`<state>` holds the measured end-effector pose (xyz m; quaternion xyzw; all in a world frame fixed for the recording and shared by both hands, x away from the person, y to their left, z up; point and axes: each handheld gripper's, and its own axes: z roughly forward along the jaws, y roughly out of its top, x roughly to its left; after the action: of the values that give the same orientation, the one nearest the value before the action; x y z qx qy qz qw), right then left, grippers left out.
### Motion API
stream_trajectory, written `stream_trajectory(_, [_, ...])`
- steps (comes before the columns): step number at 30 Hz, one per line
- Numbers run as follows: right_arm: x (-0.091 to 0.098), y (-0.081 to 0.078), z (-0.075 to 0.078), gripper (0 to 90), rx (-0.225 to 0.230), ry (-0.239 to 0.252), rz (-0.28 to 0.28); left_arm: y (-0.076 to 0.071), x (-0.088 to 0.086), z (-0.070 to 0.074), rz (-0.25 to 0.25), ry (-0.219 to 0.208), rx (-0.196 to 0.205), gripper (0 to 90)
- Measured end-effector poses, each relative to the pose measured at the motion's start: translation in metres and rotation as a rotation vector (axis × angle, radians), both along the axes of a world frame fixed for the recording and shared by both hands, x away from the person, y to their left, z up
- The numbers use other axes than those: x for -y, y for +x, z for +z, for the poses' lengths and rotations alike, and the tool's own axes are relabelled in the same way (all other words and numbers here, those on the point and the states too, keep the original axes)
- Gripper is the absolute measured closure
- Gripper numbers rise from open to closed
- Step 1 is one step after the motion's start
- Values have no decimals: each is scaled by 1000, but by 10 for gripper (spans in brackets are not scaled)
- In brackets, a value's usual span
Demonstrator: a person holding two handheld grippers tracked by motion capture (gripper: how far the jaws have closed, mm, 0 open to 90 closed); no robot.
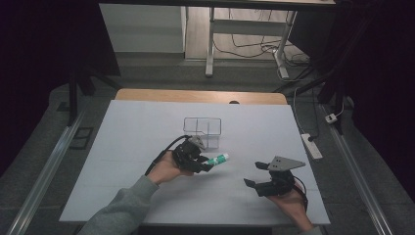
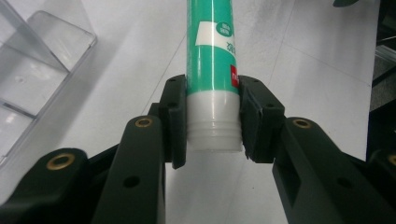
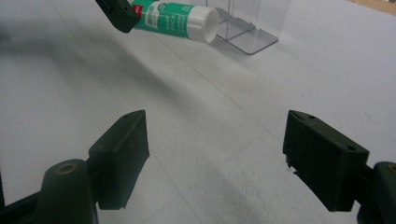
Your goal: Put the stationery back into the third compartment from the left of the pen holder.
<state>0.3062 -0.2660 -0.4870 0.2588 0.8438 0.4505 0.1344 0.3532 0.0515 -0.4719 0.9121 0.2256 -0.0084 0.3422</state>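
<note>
The jaws of the left gripper are clamped on one end of a green-and-white cylindrical plastic tube, while the jaws of the right gripper stand wide apart with nothing between them. In the high view, the left gripper is held over the middle of the white table, and the tube sticks out of it to the right, lying nearly level. Just behind it stands a clear plastic box with an inner divider, upright on the table. The right gripper is nearer the person's edge, well apart from the tube, with a grey three-cornered plate on top. A grey sleeve covers the left forearm.

In the left gripper view, the left gripper has its two black pads pressed against the tube where the green label meets the ribbed white end. The tube runs straight away from the camera. The clear box lies at the upper left, beside the tube but not touching it.

In the right gripper view, the right gripper shows both black jaws far apart above bare white table. Farther off, at the top, the tube is tilted with its white end lower, held at its other end by a black jaw. The clear box stands just behind that white end; whether they touch cannot be told.
</note>
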Motion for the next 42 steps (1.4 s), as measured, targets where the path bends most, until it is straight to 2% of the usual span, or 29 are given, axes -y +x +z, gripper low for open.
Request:
stream_trajectory(7, [-5, 0, 1, 222, 5, -19, 8, -3, 10, -5, -38, 26, -6, 641])
stream_trajectory(15, [-21, -3, 7, 222, 4, -21, 54, -7, 22, -12, -73, 51, -31, 640])
stream_trajectory(22, [-36, -2, 8, 225, 11, -56, 93, -9, 29, -16, -97, 54, -41, 641])
stream_trajectory(32, [-64, 0, 15, 248, 6, -156, 173, -8, 27, -14, -113, 44, -57, 641])
stream_trajectory(42, [-88, 2, 11, 272, 44, -287, 241, -7, 25, -13, -130, 36, -71, 641])
